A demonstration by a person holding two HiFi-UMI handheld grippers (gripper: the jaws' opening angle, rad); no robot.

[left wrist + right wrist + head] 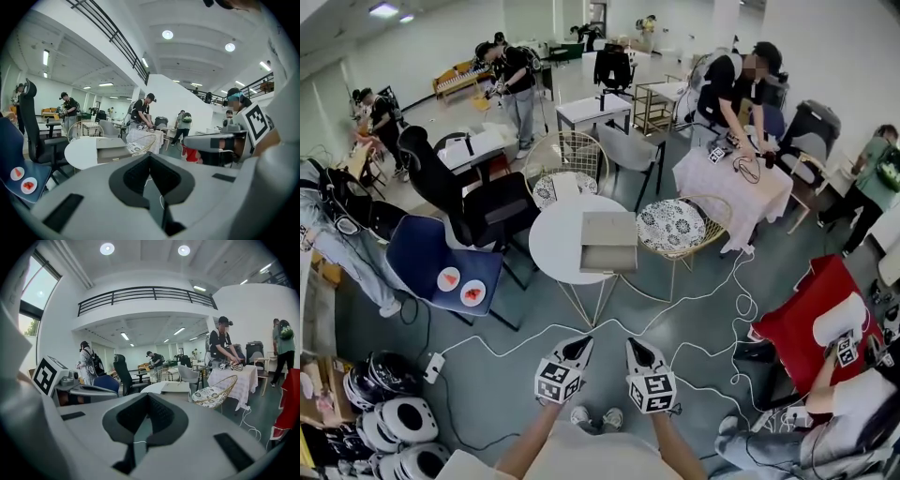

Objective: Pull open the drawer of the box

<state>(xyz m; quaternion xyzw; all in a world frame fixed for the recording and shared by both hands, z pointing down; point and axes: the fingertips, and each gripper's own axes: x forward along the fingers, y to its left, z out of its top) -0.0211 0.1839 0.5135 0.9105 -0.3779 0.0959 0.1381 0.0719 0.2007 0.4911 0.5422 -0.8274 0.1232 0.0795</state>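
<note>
Both grippers are held low and close to the body, side by side above the grey floor point(694, 375). The jaws of the left gripper point(580, 346) are seen brought together to a point in its own view, with nothing gripped between them. The right gripper point(636, 346) is shown the same way in its view, jaws closed and empty. Only floor and a white cable point(712, 309) can be glimpsed through the slot below each pair.

Ahead of the grippers and well apart from them, the grey box point(608, 230) is set on the round white table point(546, 246), near the edge that faces the person. In the left gripper view, the drawer front point(114, 153) is turned toward the grippers and a small pull can be made out on it. The front appears to lie flush with the body of the box, though this cannot be settled firmly at such a distance. A wire chair with a patterned cushion point(673, 227) stands just beside the table on the right.

The task is judged to be unfulfilled as things lie. No opened drawer is shown, and neither gripper is touching the box. What is left, as far as can be read, is for the box to be reached, the pull to be taken hold of and the drawer to be drawn outward.
</note>
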